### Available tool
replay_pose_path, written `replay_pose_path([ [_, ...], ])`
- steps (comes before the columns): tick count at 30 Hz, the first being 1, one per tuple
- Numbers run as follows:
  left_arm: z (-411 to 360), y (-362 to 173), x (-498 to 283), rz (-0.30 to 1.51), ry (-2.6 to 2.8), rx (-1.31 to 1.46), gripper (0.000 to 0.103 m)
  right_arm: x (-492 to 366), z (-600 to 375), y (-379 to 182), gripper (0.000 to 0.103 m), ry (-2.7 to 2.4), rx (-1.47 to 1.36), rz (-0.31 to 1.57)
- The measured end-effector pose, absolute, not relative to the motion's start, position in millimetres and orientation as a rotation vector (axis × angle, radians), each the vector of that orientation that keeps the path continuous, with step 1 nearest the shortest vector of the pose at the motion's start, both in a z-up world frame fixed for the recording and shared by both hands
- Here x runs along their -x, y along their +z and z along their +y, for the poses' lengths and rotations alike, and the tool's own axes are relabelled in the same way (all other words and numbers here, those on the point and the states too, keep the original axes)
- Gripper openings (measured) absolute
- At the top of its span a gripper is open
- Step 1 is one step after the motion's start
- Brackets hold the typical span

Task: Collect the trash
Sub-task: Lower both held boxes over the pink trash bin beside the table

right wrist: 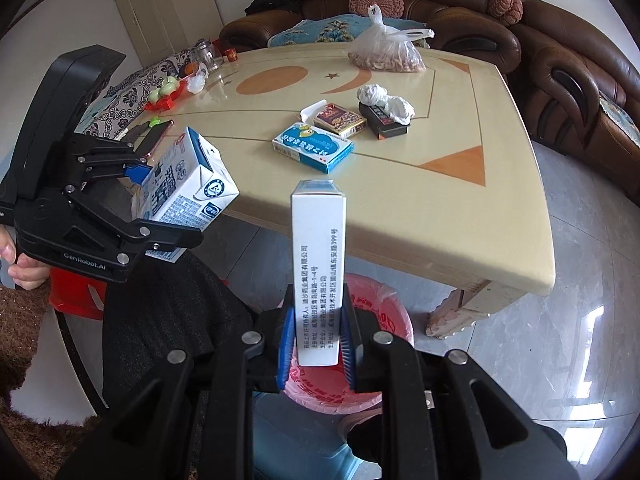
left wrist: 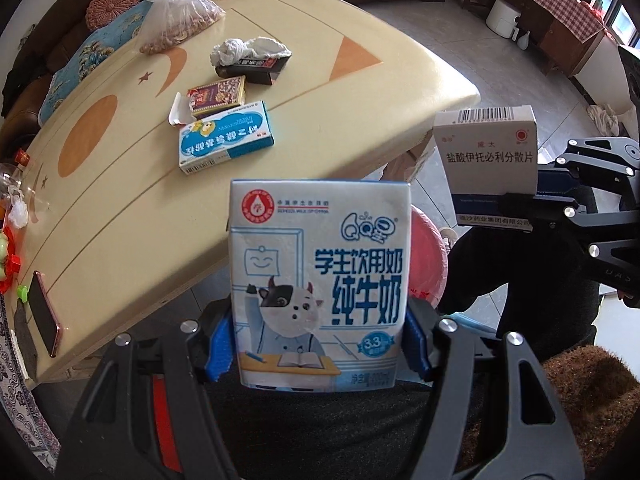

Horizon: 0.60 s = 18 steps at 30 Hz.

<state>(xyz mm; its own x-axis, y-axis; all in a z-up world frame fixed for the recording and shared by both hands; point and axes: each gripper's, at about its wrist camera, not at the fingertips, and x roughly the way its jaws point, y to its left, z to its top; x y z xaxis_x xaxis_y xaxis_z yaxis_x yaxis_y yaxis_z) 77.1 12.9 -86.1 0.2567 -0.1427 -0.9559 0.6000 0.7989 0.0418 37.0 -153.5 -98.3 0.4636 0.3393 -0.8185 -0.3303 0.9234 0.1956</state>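
The cream table [right wrist: 400,216] with orange shapes carries, near its middle, a blue box [right wrist: 313,148], a card pack [right wrist: 340,120] and a black box [right wrist: 384,124] with a crumpled tissue [right wrist: 384,98] on it. At the far side lies a bag of nuts [right wrist: 386,56]; at the left, a phone [right wrist: 158,138] and a glass jar [right wrist: 206,54].

A home living room; brown leather sofa [right wrist: 460,20]; cream coffee table [right wrist: 460,208]

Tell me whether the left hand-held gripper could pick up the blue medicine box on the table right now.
Probably not: the left hand-held gripper is already clamped on a milk carton, so its jaws are full. The blue medicine box itself lies uncovered on the table.
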Motion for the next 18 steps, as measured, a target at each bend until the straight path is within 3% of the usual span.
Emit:
replay_pose_path([
  [18,-26.7,-189.2,-63.7,1.344,-0.593,-0.465,0.066,-42.3,-153.8,-190.5,0.02,0.354,-0.016,1.138],
])
